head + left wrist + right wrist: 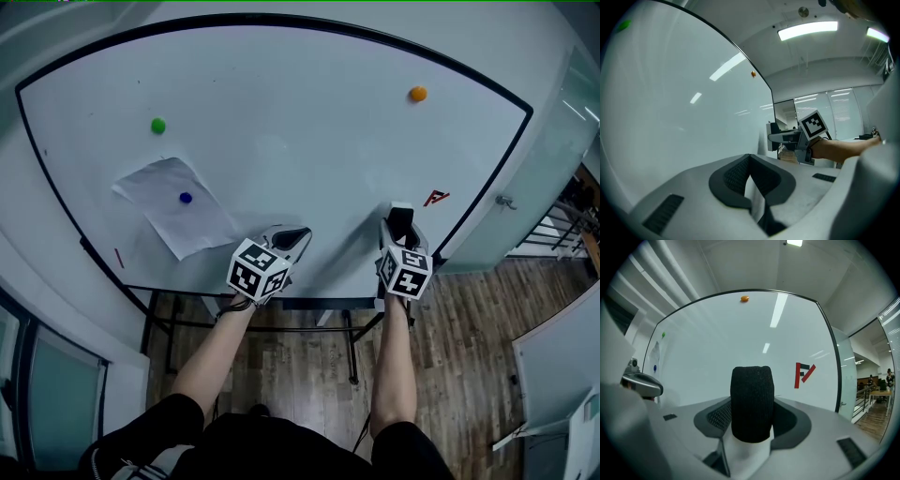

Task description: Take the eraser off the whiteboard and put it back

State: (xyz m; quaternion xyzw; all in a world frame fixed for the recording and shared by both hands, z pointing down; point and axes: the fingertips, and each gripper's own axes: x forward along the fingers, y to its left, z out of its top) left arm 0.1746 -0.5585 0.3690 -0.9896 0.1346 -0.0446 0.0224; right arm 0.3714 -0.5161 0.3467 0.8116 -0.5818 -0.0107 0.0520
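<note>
Right tool (400, 230) is clamped on the eraser (751, 399), black felt strip facing back toward its camera, the pale body between the pads. The eraser sits at the whiteboard (281, 112) face, about 4 o'clock on the board, just at 9 o'clock of the red-and-black logo mark (436, 198); whether it touches the surface cannot be told. Left tool (750, 157) is closed on nothing and idles near the bottom edge at 6 o'clock. The step looks like the lift-off or the re-seat. Either way, the tool should stay level and square to the board, move straight along its own axis without dragging the felt, and release only once the eraser sits flat. Count:

- 1 eraser
- 2 tools
- 3 magnets: green (158, 125) at 10, orange (418, 94) at 2, blue (186, 198) at 8
- 1 paper sheet (173, 220) pinned by the blue magnet
- 1 logo mark
</note>
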